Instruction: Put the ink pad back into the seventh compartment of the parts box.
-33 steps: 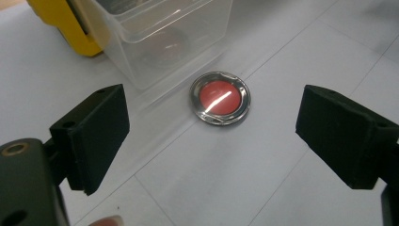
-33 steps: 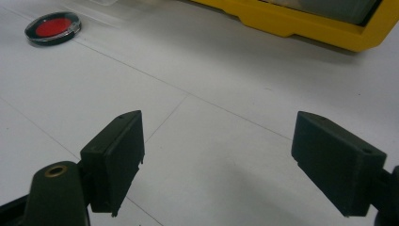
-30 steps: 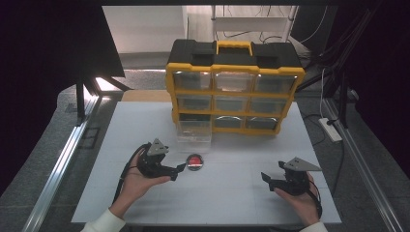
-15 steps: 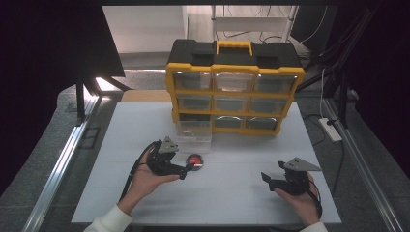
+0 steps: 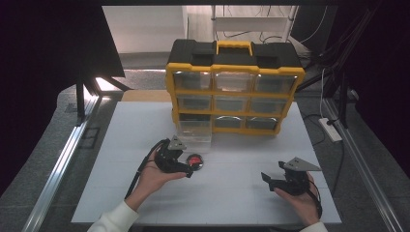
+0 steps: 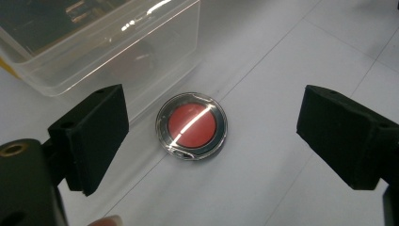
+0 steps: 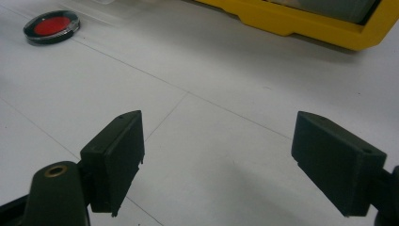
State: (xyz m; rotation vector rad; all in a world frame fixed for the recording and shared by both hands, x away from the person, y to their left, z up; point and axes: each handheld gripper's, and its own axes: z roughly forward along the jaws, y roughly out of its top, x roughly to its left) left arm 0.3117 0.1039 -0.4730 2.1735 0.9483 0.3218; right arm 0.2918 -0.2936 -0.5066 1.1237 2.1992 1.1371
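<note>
Lying flat on the white desk (image 5: 145,193), the round red-centred disc (image 5: 195,160) sits just before the clear drawer (image 5: 194,131), beside the left hand-held gripper (image 5: 189,170). Left gripper view: jaws wide apart, disc (image 6: 192,126) between them untouched, face up, no long axis. Right gripper view: the right hand-held gripper (image 7: 216,165) gapes over bare desk.

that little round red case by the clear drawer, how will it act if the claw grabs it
The round red case lies flat and low on the table, so it probably won't tip or roll. Its glossy clear lid shows glare, so it may slip between the left claw pads. It looks small and likely light.
</note>
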